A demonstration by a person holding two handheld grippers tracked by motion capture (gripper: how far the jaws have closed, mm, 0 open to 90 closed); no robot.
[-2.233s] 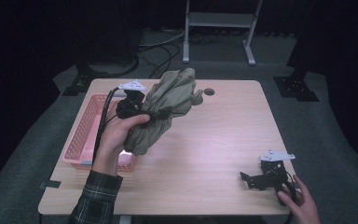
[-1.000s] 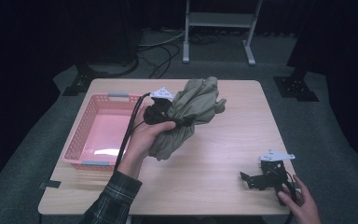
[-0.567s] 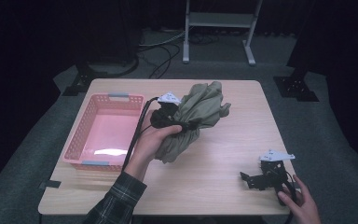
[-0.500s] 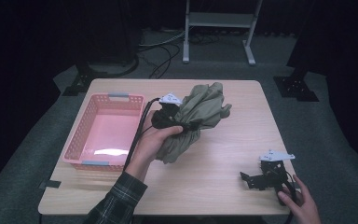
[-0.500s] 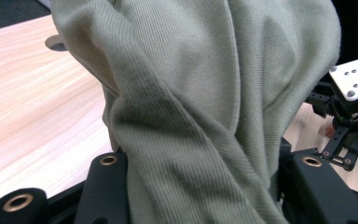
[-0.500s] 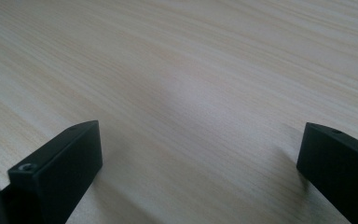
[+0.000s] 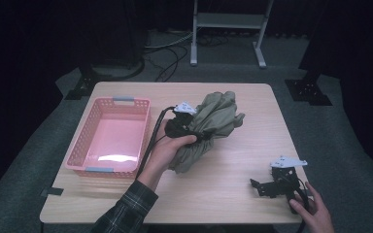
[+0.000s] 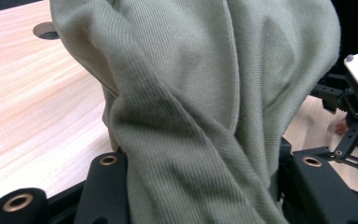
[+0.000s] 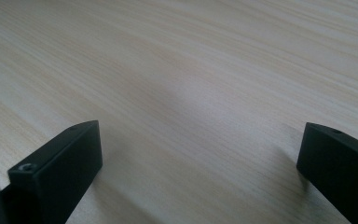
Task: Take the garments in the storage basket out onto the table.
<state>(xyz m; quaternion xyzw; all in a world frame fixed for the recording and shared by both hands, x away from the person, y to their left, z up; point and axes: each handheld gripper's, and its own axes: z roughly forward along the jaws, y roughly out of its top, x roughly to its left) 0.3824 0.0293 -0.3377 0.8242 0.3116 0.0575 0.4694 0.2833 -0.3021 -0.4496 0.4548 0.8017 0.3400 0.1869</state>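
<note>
Two claws are working at the table (image 7: pixel 233 194). Left claw (image 7: pixel 194 130) is sitting near table centre, clamping a bunched olive cloth (image 7: pixel 213 121); in the left gripper view the cloth (image 8: pixel 205 107) is filling the gap between the jaws, pressing against both. Cloth is spreading from the claw toward 1 o'clock and hanging toward 6 o'clock, its lower end touching the table. Pink basket (image 7: pixel 110 138) is lying at 9 o'clock of the cloth, just beside the left hand (image 7: pixel 167 150). Right claw (image 7: pixel 264 188) is resting at the table's 5 o'clock corner, well apart from the cloth; in the right gripper view its jaws are standing wide, gripping nothing, bare table (image 9: pixel 191 84) between them.
</note>
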